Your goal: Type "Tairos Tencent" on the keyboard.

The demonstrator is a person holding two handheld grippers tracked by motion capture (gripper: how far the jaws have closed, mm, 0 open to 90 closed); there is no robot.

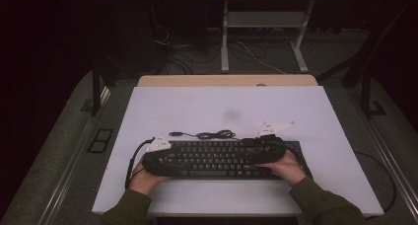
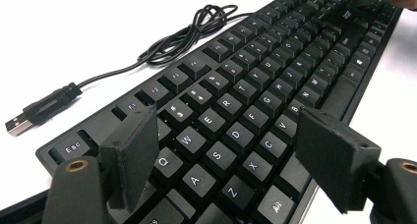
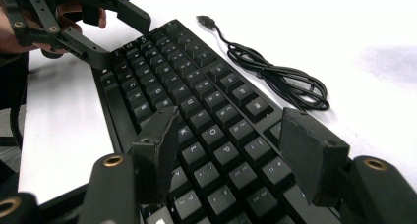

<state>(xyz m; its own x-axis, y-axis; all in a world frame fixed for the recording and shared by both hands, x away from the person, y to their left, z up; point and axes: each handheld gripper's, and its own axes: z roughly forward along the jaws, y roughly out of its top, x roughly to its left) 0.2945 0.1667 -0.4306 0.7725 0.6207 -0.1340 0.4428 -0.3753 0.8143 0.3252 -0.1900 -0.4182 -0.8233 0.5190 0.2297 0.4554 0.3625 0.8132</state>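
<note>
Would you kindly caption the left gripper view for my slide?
Left gripper open above a black keyboard, its coiled USB cable lying on the white table.

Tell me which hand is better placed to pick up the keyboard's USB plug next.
Left, probably. The USB plug lies just off the keyboard's Esc corner, beside the left tongs; the right tongs sit at the far end.

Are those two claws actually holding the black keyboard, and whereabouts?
No. Both the left claw and the right claw stand open above the keys of the black rectangular plastic keyboard, one over each end; neither grips anything.
</note>
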